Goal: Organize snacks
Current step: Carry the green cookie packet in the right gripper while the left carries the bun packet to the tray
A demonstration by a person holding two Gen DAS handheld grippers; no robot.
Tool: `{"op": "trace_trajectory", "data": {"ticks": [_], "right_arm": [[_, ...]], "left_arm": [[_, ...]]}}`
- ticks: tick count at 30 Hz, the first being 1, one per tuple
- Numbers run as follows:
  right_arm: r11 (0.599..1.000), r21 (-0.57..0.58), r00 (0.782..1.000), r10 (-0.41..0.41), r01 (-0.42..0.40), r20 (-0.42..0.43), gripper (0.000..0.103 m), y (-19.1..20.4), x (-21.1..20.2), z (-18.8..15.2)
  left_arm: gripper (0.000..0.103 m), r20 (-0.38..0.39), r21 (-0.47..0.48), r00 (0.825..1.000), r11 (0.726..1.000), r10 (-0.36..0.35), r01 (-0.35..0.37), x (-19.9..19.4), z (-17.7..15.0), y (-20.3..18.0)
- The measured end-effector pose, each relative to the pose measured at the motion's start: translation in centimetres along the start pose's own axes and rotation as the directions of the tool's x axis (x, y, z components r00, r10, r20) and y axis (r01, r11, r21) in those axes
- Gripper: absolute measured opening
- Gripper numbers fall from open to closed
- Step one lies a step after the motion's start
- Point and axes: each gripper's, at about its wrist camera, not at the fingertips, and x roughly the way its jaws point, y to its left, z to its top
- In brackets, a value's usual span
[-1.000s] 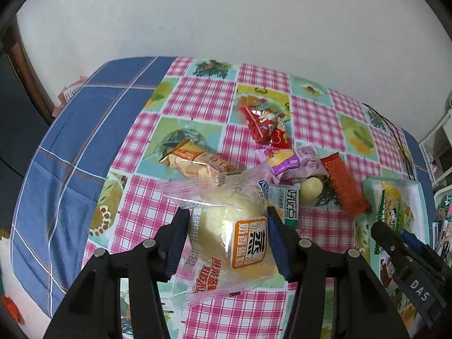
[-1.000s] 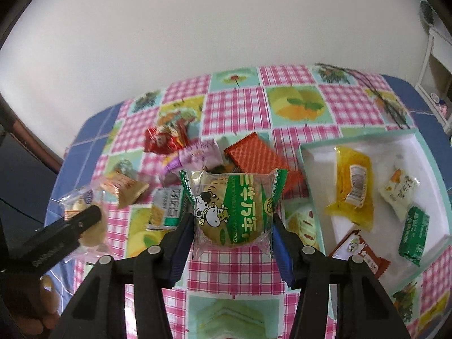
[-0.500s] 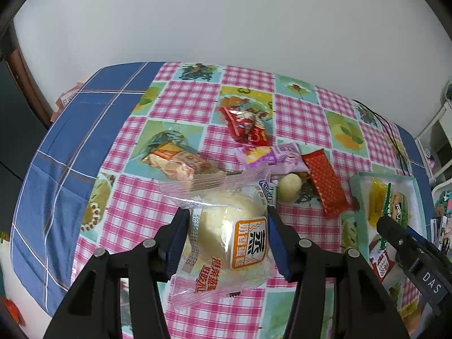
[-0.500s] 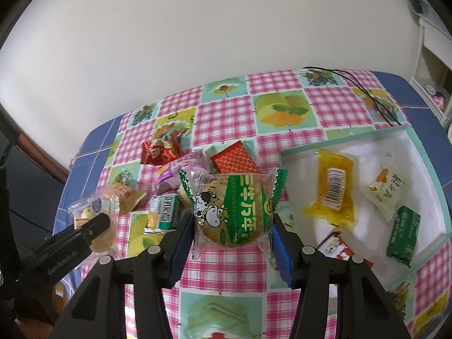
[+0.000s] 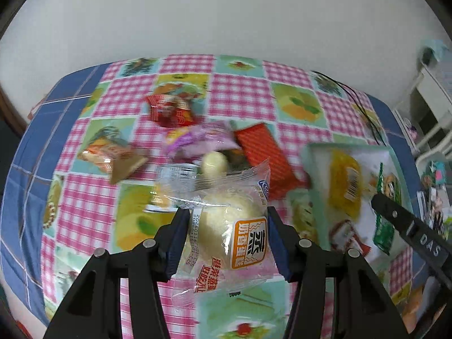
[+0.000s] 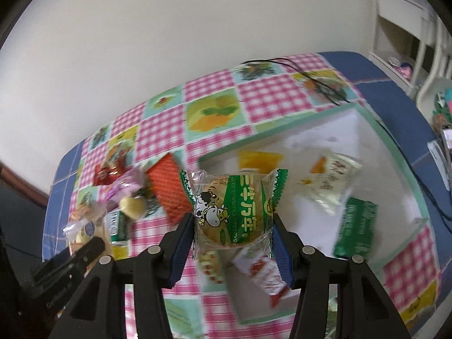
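Observation:
My left gripper (image 5: 227, 226) is shut on a clear pack with a pale round bun (image 5: 228, 226), held above the table. The pile of loose snacks lies beyond it: a red pack (image 5: 169, 111), a purple pack (image 5: 197, 139), an orange wafer pack (image 5: 265, 158) and a cream ball (image 5: 214, 162). My right gripper (image 6: 233, 227) is shut on a green cow-print cake pack (image 6: 234, 206), held over the left corner of the white tray (image 6: 395, 152). In the tray lie a yellow pack (image 6: 258, 159), a white pack (image 6: 330, 186), a green pack (image 6: 356, 227) and a red-and-white pack (image 6: 260, 271).
The table wears a pink-checked fruit cloth (image 5: 240, 96) with a blue border. A black cable (image 6: 319, 82) runs along the far right of the table. White shelves (image 6: 401, 19) stand to the right. The left gripper's body (image 6: 67, 265) shows at the right wrist view's lower left.
Both grippers have swung to the right with their packs still held. The tray has come closer in both views and now lies under the right gripper.

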Motion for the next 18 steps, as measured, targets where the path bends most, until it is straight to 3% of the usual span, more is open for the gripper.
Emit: {"op": "trace_trajectory", "data": {"ticks": [11, 18], "right_arm": [[0.991, 0.114, 0.997, -0.069, 0.067, 0.018, 0.056, -7.1, -0.8, 0.8], [0.983, 0.161, 0.996, -0.089, 0.084, 0.027, 0.056, -9.6, -0.6, 1.4]], "left_arm": [[0.056, 0.0, 0.162, 0.999, 0.986, -0.049, 0.048, 0.5, -0.7, -7.7], [0.056, 0.023, 0.251, 0.997, 0.966, -0.075, 0.067, 0.9, -0.8, -12.3]]}}
